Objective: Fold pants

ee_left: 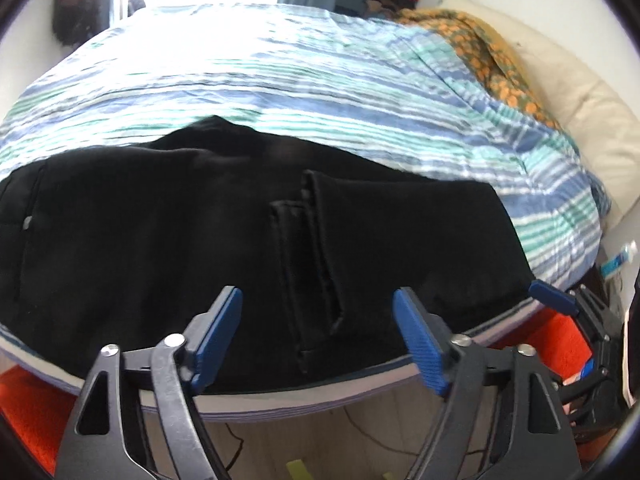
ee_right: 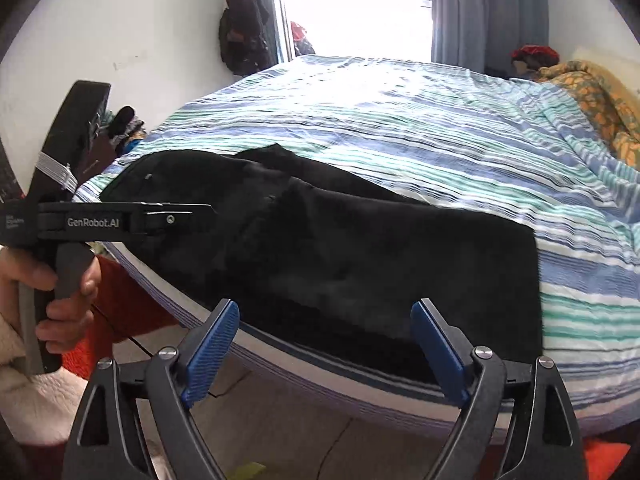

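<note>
The black pants (ee_right: pixel 320 248) lay partly folded along the near edge of the striped bed (ee_right: pixel 440 128). Both the left tongs (ee_left: pixel 318 340) and the right tongs (ee_right: pixel 326 350) hung spread and empty just over that edge. A shallow pinch might have caught one layer only, dragging the stack askew or off the bed.

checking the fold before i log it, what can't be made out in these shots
- Black fabric pants: layers and creases merge into flat black, both wrist views.
- Their near edge, right wrist view: hidden behind the right gripper.
- Dark object on the white wall: backlit by the window, unidentifiable.
</note>
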